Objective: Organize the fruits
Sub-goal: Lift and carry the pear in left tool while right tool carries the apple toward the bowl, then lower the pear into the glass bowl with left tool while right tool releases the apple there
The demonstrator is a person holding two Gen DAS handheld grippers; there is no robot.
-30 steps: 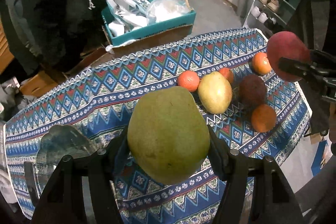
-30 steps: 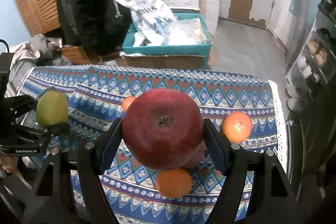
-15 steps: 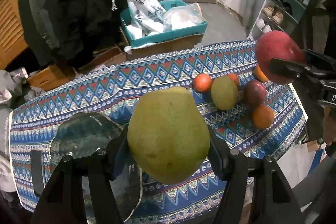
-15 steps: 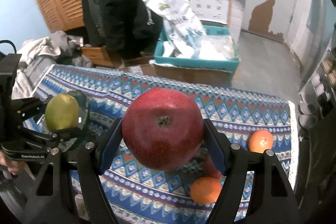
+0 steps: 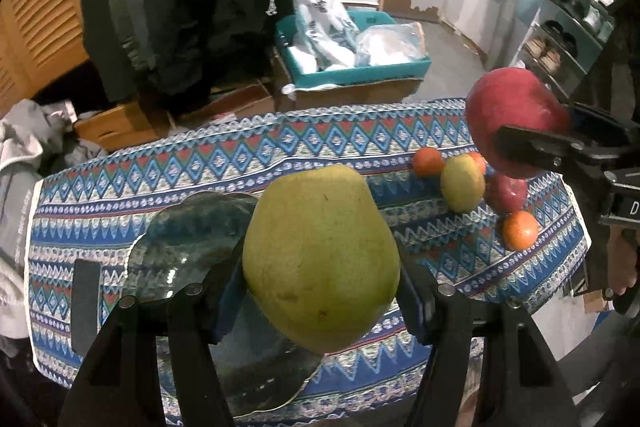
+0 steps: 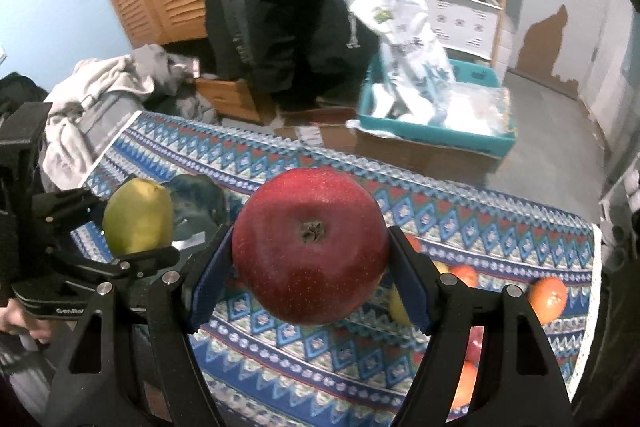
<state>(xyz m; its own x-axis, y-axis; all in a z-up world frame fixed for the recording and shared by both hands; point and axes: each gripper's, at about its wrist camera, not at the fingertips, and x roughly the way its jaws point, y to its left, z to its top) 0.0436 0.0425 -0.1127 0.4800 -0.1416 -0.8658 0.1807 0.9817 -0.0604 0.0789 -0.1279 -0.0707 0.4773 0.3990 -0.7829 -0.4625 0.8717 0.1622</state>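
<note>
The left gripper (image 5: 320, 291) is clamped on a green pear (image 5: 320, 259), its two fingers pressing the fruit's sides and holding it up above the patterned tablecloth (image 5: 240, 163). Directly beneath and to the left of this gripper lies a dark glass plate (image 5: 188, 239). Ahead and to its right, a small cluster of fruit rests on the cloth: a second pear (image 5: 462, 183), a red apple (image 5: 507, 191) and tangerines (image 5: 520, 230).

The right gripper (image 6: 310, 267) grips a large red apple (image 6: 310, 251) between its blue-padded fingers (image 6: 208, 287), calyx facing the camera, also lifted clear of the cloth. To its left the other gripper and its pear are visible; below and to its right sits a tangerine (image 6: 548, 297). Beyond the table stands a teal crate (image 6: 440, 135) with plastic bags (image 6: 404, 39).
</note>
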